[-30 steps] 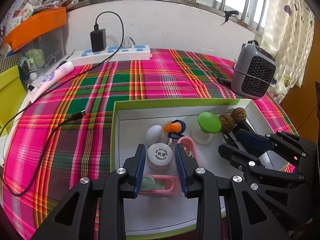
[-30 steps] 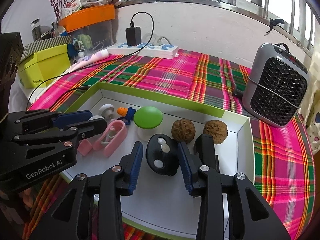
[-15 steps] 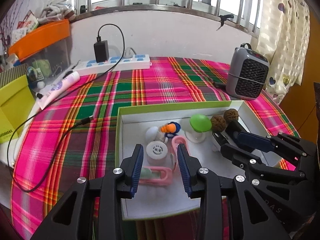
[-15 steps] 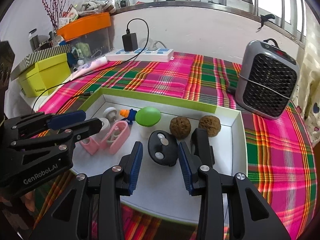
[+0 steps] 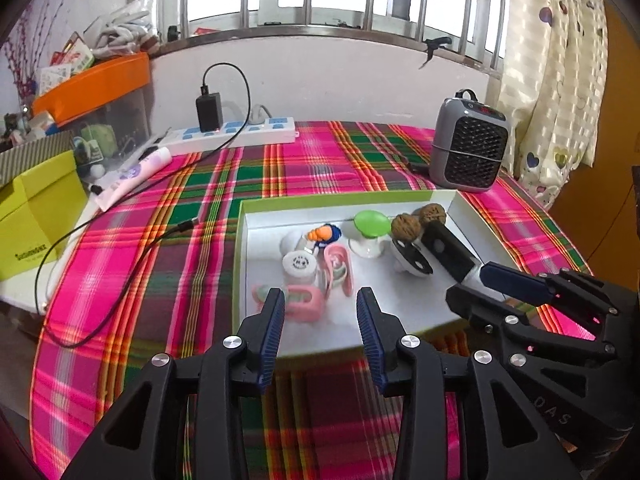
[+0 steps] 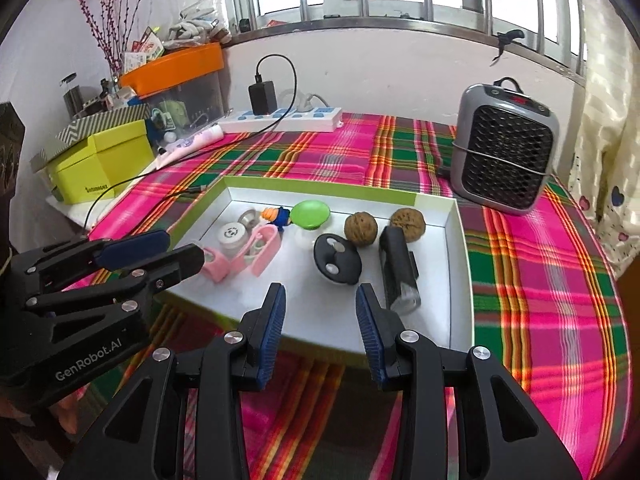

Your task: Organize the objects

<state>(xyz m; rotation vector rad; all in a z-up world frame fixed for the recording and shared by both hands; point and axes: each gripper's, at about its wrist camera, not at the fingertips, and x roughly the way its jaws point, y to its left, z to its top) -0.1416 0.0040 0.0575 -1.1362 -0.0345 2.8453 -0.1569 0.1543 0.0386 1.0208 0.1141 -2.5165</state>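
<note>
1. Left gripper (image 5: 320, 312): jaws are opening, with nothing between the pads. It hangs over the near rim of the tray (image 5: 240, 264), at the tray's 6 o'clock.
2. Right gripper (image 6: 320, 312): jaws spread, nothing between them, likewise at the near rim. In the left wrist view it sits at about 3 o'clock from the left gripper.
3. Governing relation: every task item lies ahead of both tools, toward 12 o'clock, inside the tray. The pink clips (image 5: 308, 300) and white round cap (image 5: 298, 266) lie nearest the left gripper. The black oval piece (image 6: 336, 258) and black bar (image 6: 398, 272) lie nearest the right gripper.
4. Long axis: the black bar runs roughly from 6 to 12 o'clock in the right wrist view, nearly in line with the right gripper's fingers, so a grasp across its width appears feasible.
5. Count in the tray, near to far: pink clips, two as far as the crowded view allows; white round cap, one; black oval piece, one; black bar, one; small round metal-looking piece (image 6: 248, 218), one; orange-and-blue figure (image 6: 276, 214), one; green mushroom-shaped piece (image 6: 310, 216), one; walnuts (image 6: 361, 229), two.
6. Beyond the tray on the plaid cloth (image 6: 320, 160): grey heater (image 6: 506, 160) at 1 o'clock, one; power strip (image 6: 288, 118) at 12 o'clock, one.
</note>
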